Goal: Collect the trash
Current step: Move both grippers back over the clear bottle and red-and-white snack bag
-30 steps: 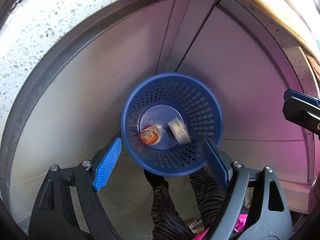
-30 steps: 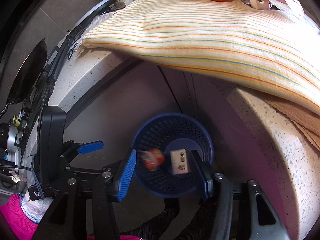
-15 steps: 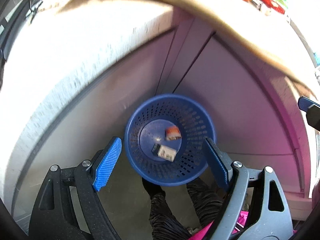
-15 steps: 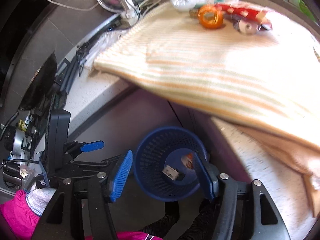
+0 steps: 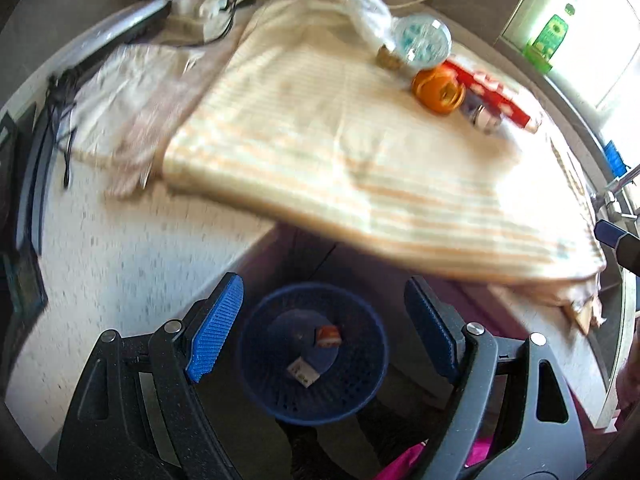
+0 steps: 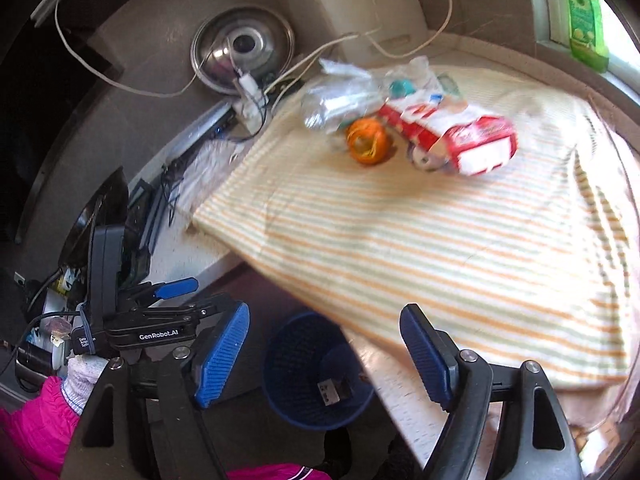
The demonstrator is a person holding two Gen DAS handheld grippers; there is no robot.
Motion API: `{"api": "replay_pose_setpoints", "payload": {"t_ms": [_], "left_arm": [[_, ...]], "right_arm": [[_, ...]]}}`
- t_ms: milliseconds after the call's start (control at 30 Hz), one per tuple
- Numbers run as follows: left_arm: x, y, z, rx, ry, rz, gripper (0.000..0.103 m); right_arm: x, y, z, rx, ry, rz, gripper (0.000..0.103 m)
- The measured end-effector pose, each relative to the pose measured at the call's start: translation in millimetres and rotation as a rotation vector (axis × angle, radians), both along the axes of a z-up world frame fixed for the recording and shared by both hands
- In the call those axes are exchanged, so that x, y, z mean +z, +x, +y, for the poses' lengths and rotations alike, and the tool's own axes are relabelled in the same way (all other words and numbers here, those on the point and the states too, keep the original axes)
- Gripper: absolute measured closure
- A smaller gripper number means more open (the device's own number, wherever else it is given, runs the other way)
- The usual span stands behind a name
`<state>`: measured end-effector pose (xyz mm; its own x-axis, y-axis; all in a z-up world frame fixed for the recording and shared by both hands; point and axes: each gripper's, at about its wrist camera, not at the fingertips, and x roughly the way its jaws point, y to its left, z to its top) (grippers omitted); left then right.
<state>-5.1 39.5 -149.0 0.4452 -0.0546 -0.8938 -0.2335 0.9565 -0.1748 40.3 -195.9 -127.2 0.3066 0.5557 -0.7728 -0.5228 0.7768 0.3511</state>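
the left gripper [image 5: 324,332] is spread wide with nothing between its blue pads, and the right gripper [image 6: 324,356] is likewise released and empty. in the left wrist view the blue basket [image 5: 360,384] sits on the floor at six o'clock, below the counter edge, holding a small white box [image 5: 303,371] and an orange-and-white scrap [image 5: 329,335]. on the striped cloth [image 5: 340,152] at one o'clock lie an orange ring [image 5: 438,92], a red carton [image 5: 496,98] just beside it, and a crumpled clear bottle [image 5: 416,40]. in the right wrist view the same litter clusters at twelve o'clock, well apart from the basket.
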Motion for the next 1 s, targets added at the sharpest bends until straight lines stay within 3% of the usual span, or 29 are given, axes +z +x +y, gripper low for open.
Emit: {"api": "replay_pose_setpoints", "payload": {"t_ms": [300,633,1000], "left_arm": [[44.8,67.2,-12.6,-0.035,0.031,-0.088,0.018],[69.3,133.2,-32.4,-0.085,0.073,-0.132,0.018],[67.5,206.0,-48.2,-0.155,0.127,-0.070,0.018]], "right_arm": [[36.0,52.5,-36.1,-0.029,0.021,-0.073,0.019],[51.6,114.5,-54.5,-0.025,0.008,-0.104,0.019],[35.2,194.4,-64.5,-0.018,0.031,0.004,0.019]]}}
